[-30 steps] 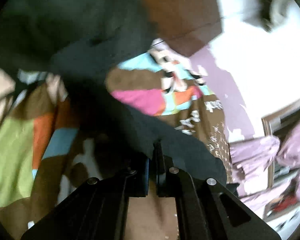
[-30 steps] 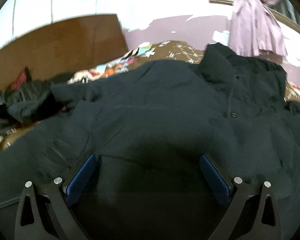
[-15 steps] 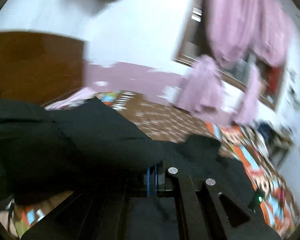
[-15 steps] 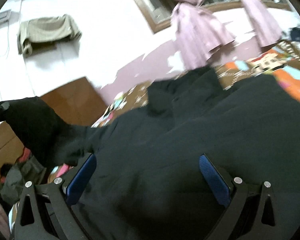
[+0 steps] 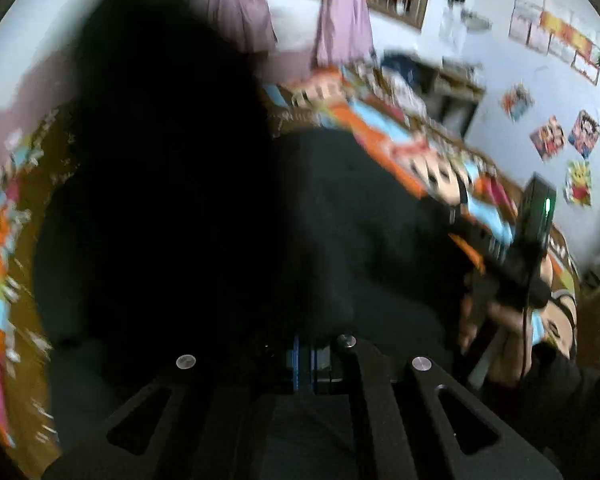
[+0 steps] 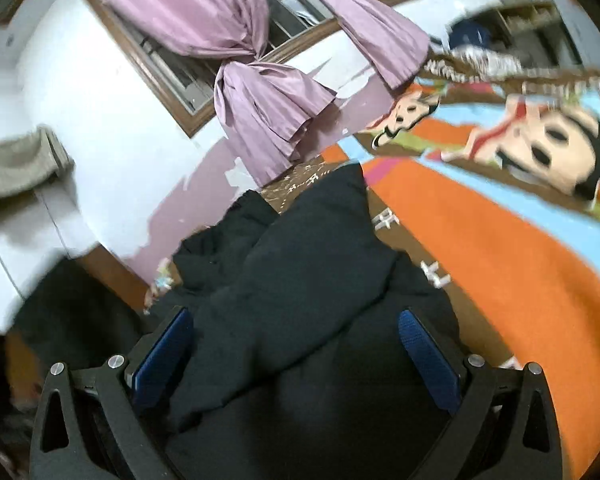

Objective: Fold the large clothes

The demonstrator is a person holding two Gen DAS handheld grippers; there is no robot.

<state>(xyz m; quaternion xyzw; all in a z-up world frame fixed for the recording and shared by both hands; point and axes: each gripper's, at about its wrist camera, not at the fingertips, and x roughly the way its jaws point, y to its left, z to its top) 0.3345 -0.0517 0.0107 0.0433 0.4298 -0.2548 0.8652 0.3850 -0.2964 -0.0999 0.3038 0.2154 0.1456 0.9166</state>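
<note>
Large black padded jacket [image 6: 300, 280]: spread on colourful cartoon-print bedspread [image 6: 500, 260], bare to its right. Left gripper [image 5: 304, 360]: clenched on jacket fabric. Right gripper [image 6: 292, 352]: fingers spread wide, released.

left gripper [image 5: 304, 354] pinching black jacket [image 5: 340, 220], patterned bedspread [image 5: 432, 160]

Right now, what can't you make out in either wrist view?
- Left wrist: what the left gripper pinches; the pads meet under the dark jacket, which is unlit.
- Left wrist: bedspread print, motion-blurred.
- Right wrist: the jacket's full outline, cut off by the bottom edge behind the open right gripper.
</note>
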